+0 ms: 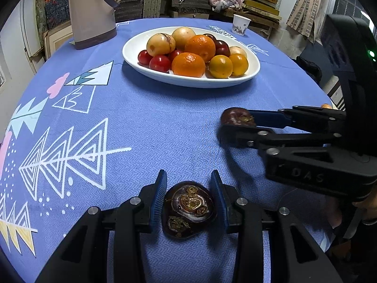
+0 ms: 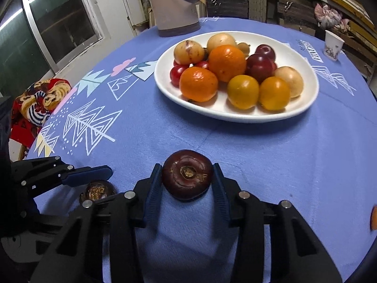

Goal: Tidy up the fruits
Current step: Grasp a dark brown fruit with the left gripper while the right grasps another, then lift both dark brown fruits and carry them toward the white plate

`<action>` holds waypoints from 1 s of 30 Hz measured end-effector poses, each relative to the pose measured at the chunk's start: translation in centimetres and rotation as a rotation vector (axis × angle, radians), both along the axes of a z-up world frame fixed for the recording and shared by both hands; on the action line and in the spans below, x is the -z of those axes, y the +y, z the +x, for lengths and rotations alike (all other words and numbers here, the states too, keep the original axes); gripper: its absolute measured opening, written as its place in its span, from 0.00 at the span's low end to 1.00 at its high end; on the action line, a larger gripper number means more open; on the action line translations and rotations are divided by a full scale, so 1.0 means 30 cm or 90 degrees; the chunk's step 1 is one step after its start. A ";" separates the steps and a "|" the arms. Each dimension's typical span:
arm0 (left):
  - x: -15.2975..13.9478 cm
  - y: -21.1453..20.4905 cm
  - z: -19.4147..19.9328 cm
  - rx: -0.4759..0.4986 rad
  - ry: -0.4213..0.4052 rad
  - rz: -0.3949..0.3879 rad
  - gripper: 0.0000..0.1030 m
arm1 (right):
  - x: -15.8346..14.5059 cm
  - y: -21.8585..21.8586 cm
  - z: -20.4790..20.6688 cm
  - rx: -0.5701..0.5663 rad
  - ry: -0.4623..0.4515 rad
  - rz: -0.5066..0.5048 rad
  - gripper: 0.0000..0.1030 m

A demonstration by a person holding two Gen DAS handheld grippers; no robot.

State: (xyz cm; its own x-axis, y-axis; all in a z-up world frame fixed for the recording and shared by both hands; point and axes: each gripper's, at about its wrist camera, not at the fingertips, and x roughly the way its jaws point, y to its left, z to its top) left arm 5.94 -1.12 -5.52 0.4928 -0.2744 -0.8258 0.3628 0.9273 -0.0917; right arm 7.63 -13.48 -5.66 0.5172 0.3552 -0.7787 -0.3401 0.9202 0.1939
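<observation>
A white oval ceramic dish (image 2: 235, 115) heaped with round fruit is sitting mid-table on the blue patterned tablecloth (image 2: 282, 165), two dark flattened water chestnuts (image 2: 187, 175) (image 1: 188, 208) lying nearer, a white paper cup (image 2: 332, 45) standing behind right.

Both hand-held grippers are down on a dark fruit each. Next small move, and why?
Probably lift both straight up, then carry toward the white plate. The right hand-held gripper pads look pressed against its dark fruit; the left hand-held gripper brackets its dark fruit, though a thin gap may remain on one side. Both fruits sit on the blue cloth.
</observation>
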 end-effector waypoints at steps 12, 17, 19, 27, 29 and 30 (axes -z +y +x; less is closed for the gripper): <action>-0.021 -0.031 0.011 0.020 -0.007 0.041 0.41 | -0.056 -0.082 -0.016 0.021 -0.026 0.018 0.41; -0.050 -0.004 -0.042 0.007 -0.034 0.039 0.70 | -0.048 -0.073 -0.022 0.013 -0.024 0.020 0.41; -0.059 0.012 -0.059 0.003 -0.044 0.036 0.73 | -0.044 -0.072 -0.024 0.011 -0.024 0.023 0.41; 0.014 0.014 -0.045 -0.010 -0.021 0.061 0.47 | -0.045 -0.070 -0.034 0.009 -0.026 0.027 0.41; 0.015 0.019 -0.039 -0.009 -0.020 0.055 0.43 | -0.047 -0.072 -0.035 0.010 -0.026 0.026 0.41; 0.015 0.024 -0.033 -0.011 -0.015 0.048 0.43 | -0.049 -0.075 -0.034 0.011 -0.027 0.027 0.41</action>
